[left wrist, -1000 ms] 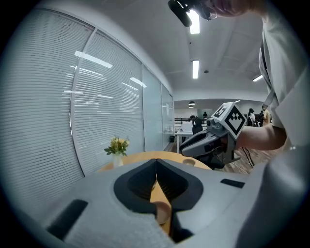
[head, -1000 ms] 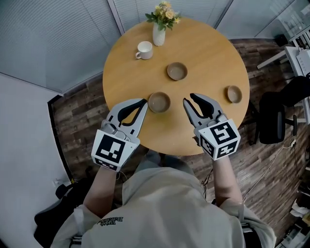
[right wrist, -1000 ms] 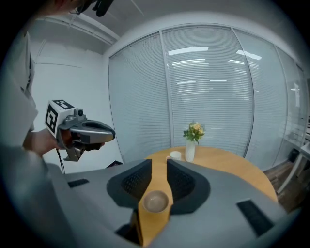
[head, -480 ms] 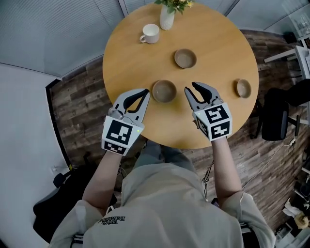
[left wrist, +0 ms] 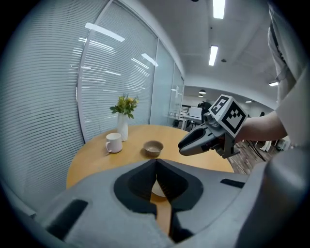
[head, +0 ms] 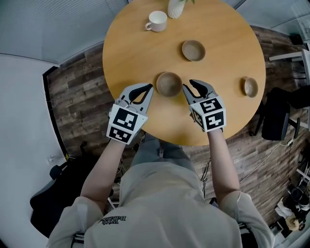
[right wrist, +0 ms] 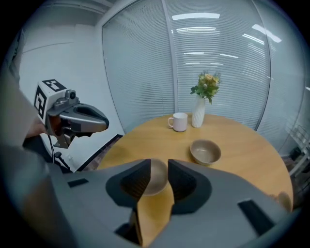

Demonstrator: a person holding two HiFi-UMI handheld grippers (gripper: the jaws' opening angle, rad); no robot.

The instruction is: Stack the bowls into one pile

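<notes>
Step in hand: we judged this the approach to the first pick; none of the three bowls was nested yet
Near bowl [head: 169, 83]: it sat upright by the near edge of the desk [head: 131, 53], between our two grippers and touched by neither
Left gripper [head: 150, 87]: it hovered just beside that bowl on its left, fingers [left wrist: 136, 186] pressed together on nothing
Right gripper [head: 187, 85]: it hovered just beside the bowl on its right, fingers [right wrist: 184, 186] a little apart, nothing between them, the bowl showing through the gap
Next move: we judged that one gripper had to spread wider, drop over the near bowl's rim and pinch the wall before lifting
Other bowls: the middle bowl [head: 193, 50] stood toward the desk's centre, the third bowl [head: 250, 86] at the right edge, both well apart from the near one
Other things: a white mug [head: 157, 21] and a vase [head: 177, 7] stood at the far edge
In the way: nothing lay between the bowls; the mug and vase stood clear of any carry we could foresee
</notes>
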